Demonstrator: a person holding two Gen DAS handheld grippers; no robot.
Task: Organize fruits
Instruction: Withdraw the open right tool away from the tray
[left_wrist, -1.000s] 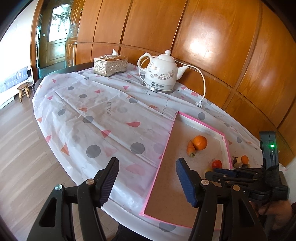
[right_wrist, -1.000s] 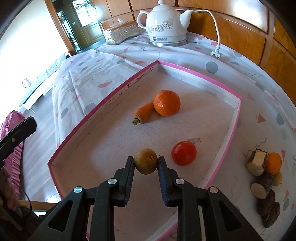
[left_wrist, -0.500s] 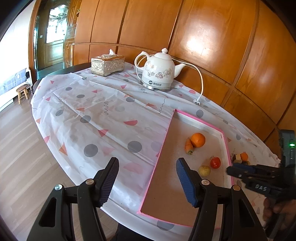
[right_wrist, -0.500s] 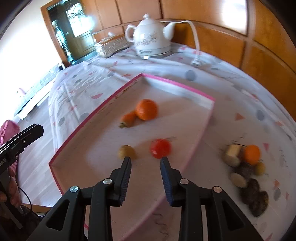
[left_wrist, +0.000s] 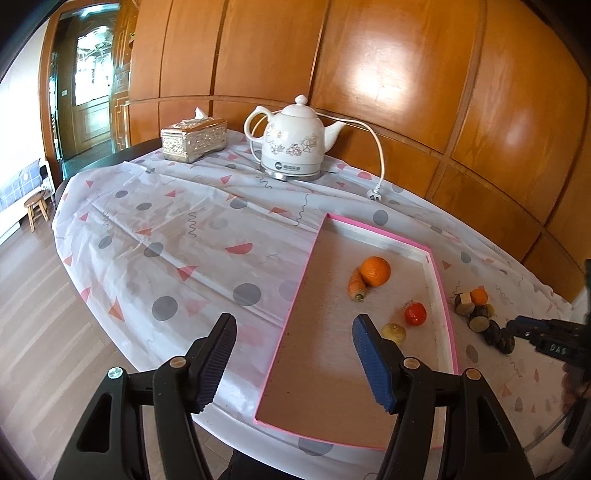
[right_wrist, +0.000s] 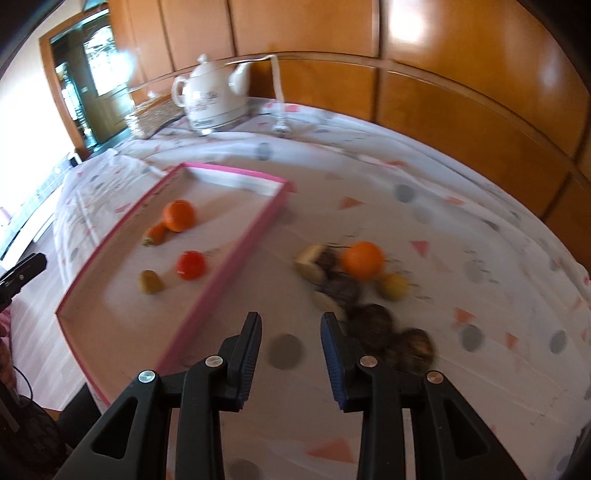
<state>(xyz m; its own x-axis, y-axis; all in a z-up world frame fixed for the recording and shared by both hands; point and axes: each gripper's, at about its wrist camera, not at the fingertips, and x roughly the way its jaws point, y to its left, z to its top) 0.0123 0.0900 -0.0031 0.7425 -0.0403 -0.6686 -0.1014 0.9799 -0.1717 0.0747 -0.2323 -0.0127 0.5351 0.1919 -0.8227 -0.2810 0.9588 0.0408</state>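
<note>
A pink-rimmed tray lies on the table. In it are an orange, a carrot, a red tomato and a brown kiwi. Right of the tray lies a pile: a small orange, a yellow fruit, a pale cut piece and dark brown pieces. My left gripper is open and empty over the tray's near left edge. My right gripper is open and empty above the cloth, just left of the pile; its tip shows in the left wrist view.
A white kettle with a cord and plug and a tissue box stand at the back. A wood-panelled wall runs behind the table. The table edge and wooden floor are at the left.
My right gripper let go of the kiwi in the tray, opened, and swung right towards the pile outside the tray. My left gripper stayed open.
</note>
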